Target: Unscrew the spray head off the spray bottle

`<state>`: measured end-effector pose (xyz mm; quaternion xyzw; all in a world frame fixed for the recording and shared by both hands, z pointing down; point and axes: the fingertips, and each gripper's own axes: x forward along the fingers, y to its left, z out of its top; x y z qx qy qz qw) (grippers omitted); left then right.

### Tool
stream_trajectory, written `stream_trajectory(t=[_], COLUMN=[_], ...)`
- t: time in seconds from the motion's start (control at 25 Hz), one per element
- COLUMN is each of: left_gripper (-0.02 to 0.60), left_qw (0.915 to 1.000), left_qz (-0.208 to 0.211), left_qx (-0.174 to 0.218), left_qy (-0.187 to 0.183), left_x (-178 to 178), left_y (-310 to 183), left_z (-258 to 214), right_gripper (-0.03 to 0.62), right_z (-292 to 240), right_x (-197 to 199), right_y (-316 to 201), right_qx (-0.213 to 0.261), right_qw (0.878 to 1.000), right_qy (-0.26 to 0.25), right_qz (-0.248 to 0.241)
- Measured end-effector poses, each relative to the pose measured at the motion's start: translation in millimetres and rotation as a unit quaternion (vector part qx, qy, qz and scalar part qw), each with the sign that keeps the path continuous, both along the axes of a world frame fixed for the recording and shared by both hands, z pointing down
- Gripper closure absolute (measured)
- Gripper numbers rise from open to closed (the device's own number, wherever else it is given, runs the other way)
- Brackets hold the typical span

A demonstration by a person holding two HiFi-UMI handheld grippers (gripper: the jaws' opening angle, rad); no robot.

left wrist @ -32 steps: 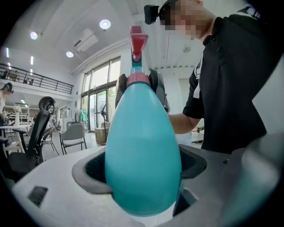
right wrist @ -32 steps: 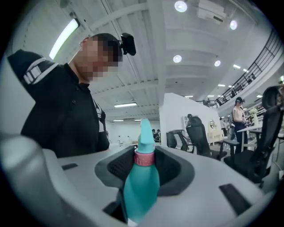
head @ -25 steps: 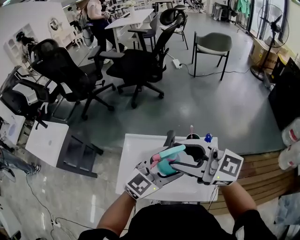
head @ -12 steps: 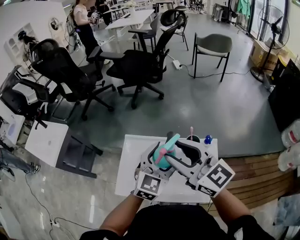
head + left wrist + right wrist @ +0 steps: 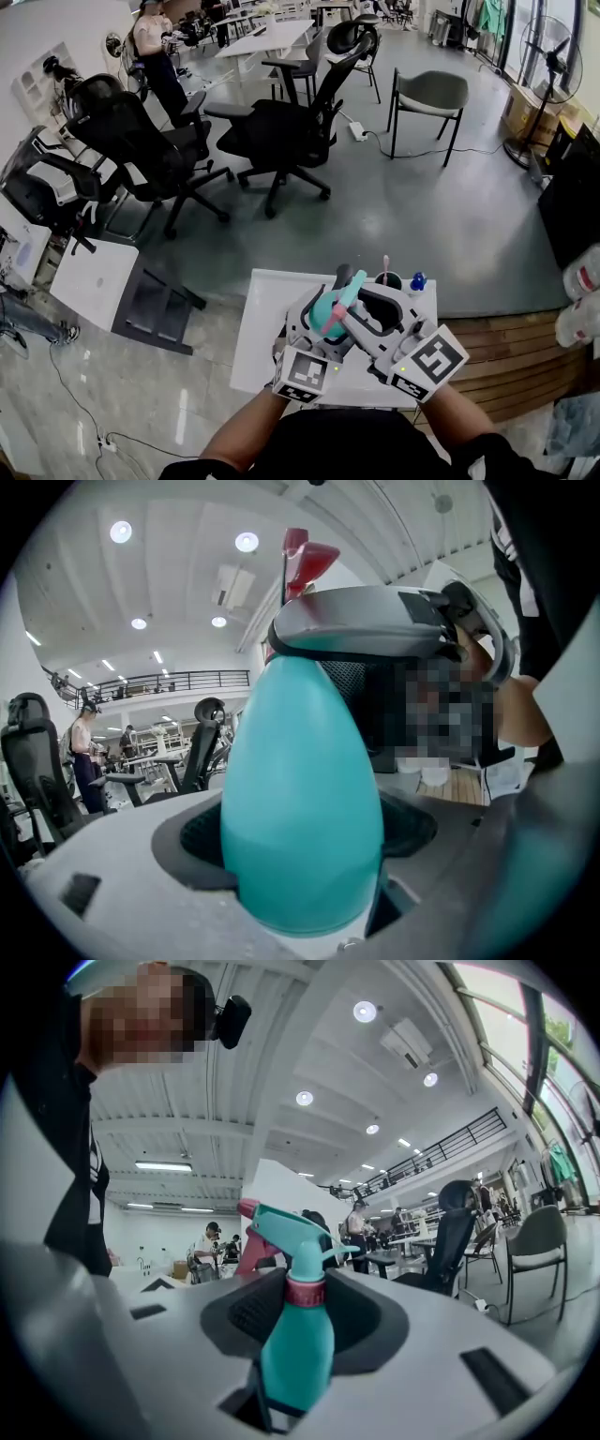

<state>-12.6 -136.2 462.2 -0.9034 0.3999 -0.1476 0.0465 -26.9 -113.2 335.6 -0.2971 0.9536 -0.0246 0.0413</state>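
Observation:
Both grippers hold station above a small white table (image 5: pixel 267 319), meeting at a teal spray bottle (image 5: pixel 328 314) whose head (image 5: pixel 349 286) slants up and away. My left gripper (image 5: pixel 317 309) is shut on the bottle's fat body (image 5: pixel 300 799), which fills the space between its jaws. Above it the right gripper's grey jaw (image 5: pixel 366 621) crosses the neck, and the pink trigger (image 5: pixel 305 560) sticks out over that. My right gripper (image 5: pixel 305 1309) has just been closing. The pink collar (image 5: pixel 305 1291) stands between its pads, with dark gaps showing on both sides.
A dark cup (image 5: pixel 386 278) and a small blue object (image 5: pixel 417 280) stand at the table's far edge. Black office chairs (image 5: pixel 277 131) and a grey chair (image 5: pixel 429 94) stand on the floor beyond. A wooden platform (image 5: pixel 525 347) lies to the right. A person (image 5: pixel 159 56) stands far off.
The bottle has tipped from lying nearly flat to slanting up and away. Both grippers swung with it, and the right gripper's marker cube dropped lower and nearer to me.

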Motion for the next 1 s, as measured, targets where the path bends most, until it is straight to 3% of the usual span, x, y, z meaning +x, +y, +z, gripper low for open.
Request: stream_trajectory(t=[0.24,0.4,0.48,0.6,0.72,0.8,0.88,1.0], left_gripper=[0.152,0.152,0.152,0.152,0.152,0.152,0.152,0.152], left_qw=[0.9967,0.9825,0.9687,0.9399,0.9088,0.8925,0.8798,0.872], left_qz=[0.08,0.183,0.246,0.339,0.414,0.448,0.472,0.485], left_qx=[0.003,-0.012,-0.013,-0.018,-0.028,-0.03,-0.033,-0.037], left_qy=[0.015,0.032,0.031,0.038,0.046,0.043,0.045,0.057], left_x=[12.2,23.3,24.8,26.2,29.1,31.1,33.6,37.9], left_y=[10.4,30.6,44.5,69.3,95.0,108.5,119.4,127.5], left_z=[-16.2,-20.5,-22.9,-31.5,-37.6,-36.6,-35.1,-37.5], right_gripper=[0.457,0.457,0.459,0.459,0.459,0.459,0.459,0.457], right_z=[-2.9,-6.7,-8.9,-12.9,-16.0,-16.7,-16.3,-17.1], right_x=[1.1,3.3,1.0,-5.0,-4.7,-2.6,-0.3,2.5], right_y=[6.3,19.1,30.8,53.7,74.7,86.3,95.3,101.3], right_qx=[0.002,0.011,0.019,0.005,0.012,0.02,0.025,0.025], right_qw=[0.999,0.994,0.988,0.975,0.956,0.942,0.93,0.92], right_qy=[0.009,0.015,0.024,0.025,0.027,0.027,0.021,0.007], right_qz=[-0.046,-0.109,-0.15,-0.22,-0.293,-0.335,-0.367,-0.39])
